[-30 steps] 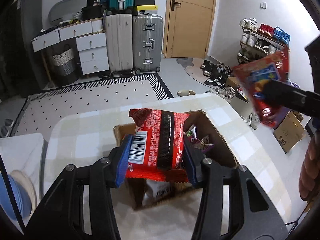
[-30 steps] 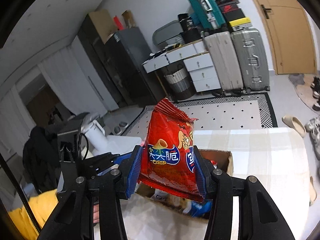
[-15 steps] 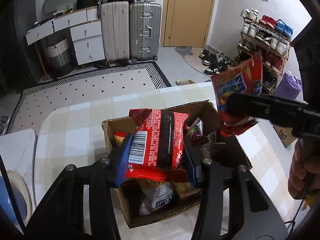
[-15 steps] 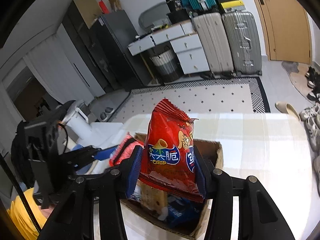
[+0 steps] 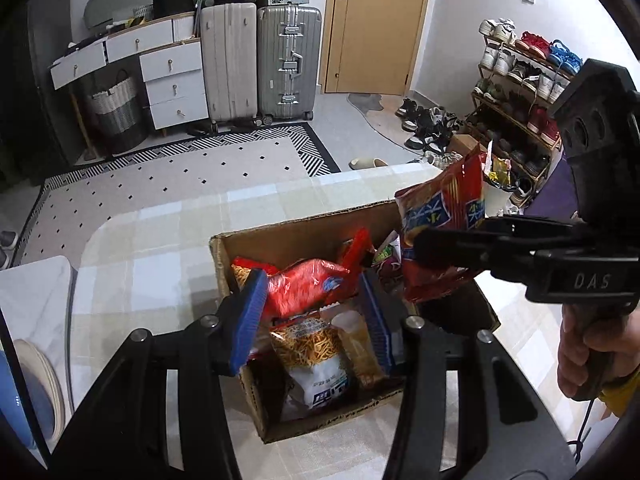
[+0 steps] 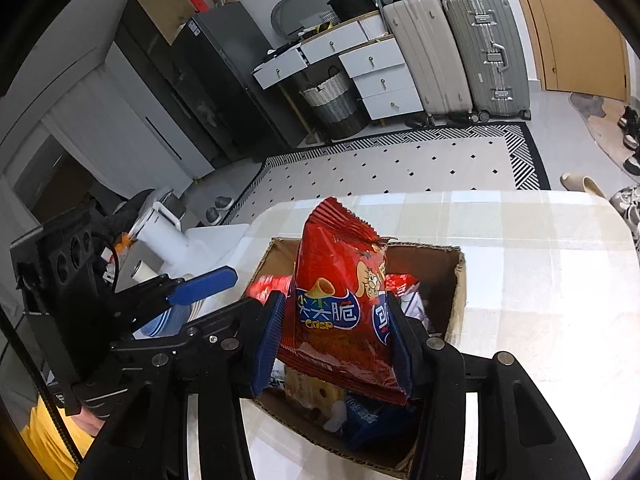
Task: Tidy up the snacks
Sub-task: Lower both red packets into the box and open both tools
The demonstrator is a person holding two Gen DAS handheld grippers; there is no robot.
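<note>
An open cardboard box [image 5: 304, 236] stands on the checked table and holds several snack packs. My left gripper [image 5: 312, 320] is open above the box; a red snack pack [image 5: 308, 286] lies loose in the box between and below its blue pads. My right gripper [image 6: 334, 340] is shut on a red crisp bag [image 6: 340, 296] and holds it upright above the box [image 6: 456, 280]. The same bag [image 5: 440, 216] shows in the left wrist view over the box's right side. The left gripper's blue fingertip [image 6: 204, 280] shows in the right wrist view, left of the box.
The checked table [image 6: 540, 248] extends right of the box. A white kettle [image 6: 160, 236] and a white side surface [image 5: 32, 304] stand to the left. Suitcases [image 5: 260, 60], drawers, a patterned rug and a shoe rack [image 5: 516, 92] lie beyond the table.
My left gripper has opened and let go of the red pack, which dropped into the box. My right gripper has brought the crisp bag lower, over the box.
</note>
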